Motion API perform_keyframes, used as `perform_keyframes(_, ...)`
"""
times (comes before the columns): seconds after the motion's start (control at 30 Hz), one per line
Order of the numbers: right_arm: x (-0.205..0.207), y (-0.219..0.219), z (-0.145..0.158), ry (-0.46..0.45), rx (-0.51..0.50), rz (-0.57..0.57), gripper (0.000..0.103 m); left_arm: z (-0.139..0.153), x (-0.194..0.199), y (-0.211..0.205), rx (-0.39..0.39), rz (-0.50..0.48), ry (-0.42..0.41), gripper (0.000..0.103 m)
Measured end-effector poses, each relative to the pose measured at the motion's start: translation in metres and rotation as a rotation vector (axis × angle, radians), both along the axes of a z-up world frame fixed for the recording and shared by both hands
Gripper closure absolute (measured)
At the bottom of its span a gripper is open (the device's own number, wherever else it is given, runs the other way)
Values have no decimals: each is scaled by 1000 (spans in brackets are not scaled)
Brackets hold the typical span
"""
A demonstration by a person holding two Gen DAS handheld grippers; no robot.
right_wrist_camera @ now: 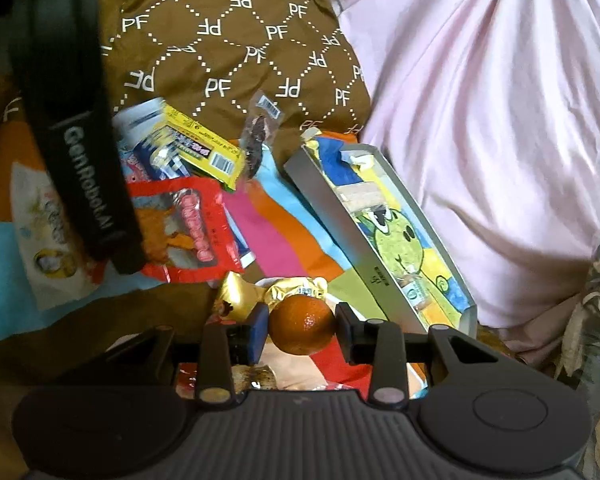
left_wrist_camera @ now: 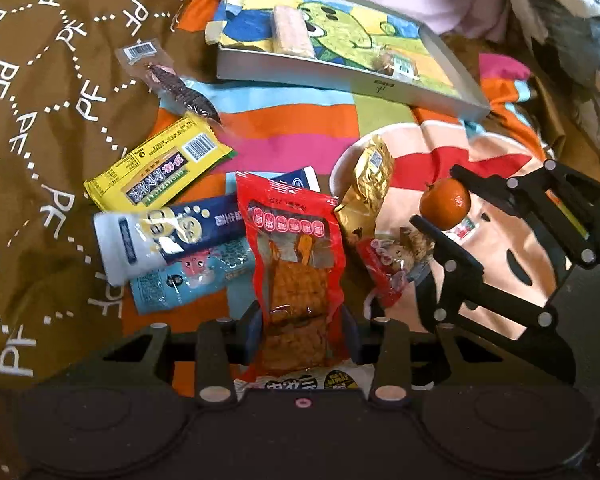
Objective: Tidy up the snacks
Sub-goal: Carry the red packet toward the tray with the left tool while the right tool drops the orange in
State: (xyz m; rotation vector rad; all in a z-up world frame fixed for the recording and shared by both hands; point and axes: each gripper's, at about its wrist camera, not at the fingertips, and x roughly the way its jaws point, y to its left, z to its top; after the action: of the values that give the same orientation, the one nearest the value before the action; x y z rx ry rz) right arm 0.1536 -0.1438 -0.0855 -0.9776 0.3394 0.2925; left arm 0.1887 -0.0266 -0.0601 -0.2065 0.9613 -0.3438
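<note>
The left gripper [left_wrist_camera: 304, 332] is clamped on one red snack pouch [left_wrist_camera: 296, 248], lifted over the loose packets on the bed. The right gripper [right_wrist_camera: 302, 330] pinches one orange [right_wrist_camera: 302, 324]. One grey tray [left_wrist_camera: 440, 48] holds two snacks already.

A home bedroom: a brown patterned quilt [left_wrist_camera: 40, 80], striped blanket [left_wrist_camera: 292, 120] and pink bedding [right_wrist_camera: 480, 120] under scattered snacks.
</note>
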Motion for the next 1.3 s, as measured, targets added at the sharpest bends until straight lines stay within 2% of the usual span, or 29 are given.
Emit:
perform_keyframes(0.2, 1, -3, 3, -29, 2, -10, 64, 11, -14, 3, -80, 14, -75, 61)
perform_keyframes(0.3, 2, -4, 4, -51, 4, -15, 64, 15, -16, 0, -91, 0, -125, 61)
perform_keyframes(0.57, 8, -13, 17, -146, 57, -54, 64, 31, -4, 2, -152, -8, -181, 61)
perform_keyframes(0.7, 24, -24, 29, -195, 143, -104, 64, 53, 21, -1, -139, 9, -256, 60)
perform_keyframes(0.93, 75, -50, 45, -247, 347, -187, 64, 86, 75, -24, -124, 118, -386, 60)
perform_keyframes(1.1, 107, -83, 51, -259, 446, -236, 63, 91, 120, -53, -83, 181, -429, 60)
perform_keyframes(1.2, 127, -99, 55, -301, 463, -257, 63, 94, 144, -68, -83, 230, -444, 60)
perform_keyframes(1.3, 155, -117, 61, -278, 539, -294, 63, 91, 169, -82, -71, 246, -433, 60)
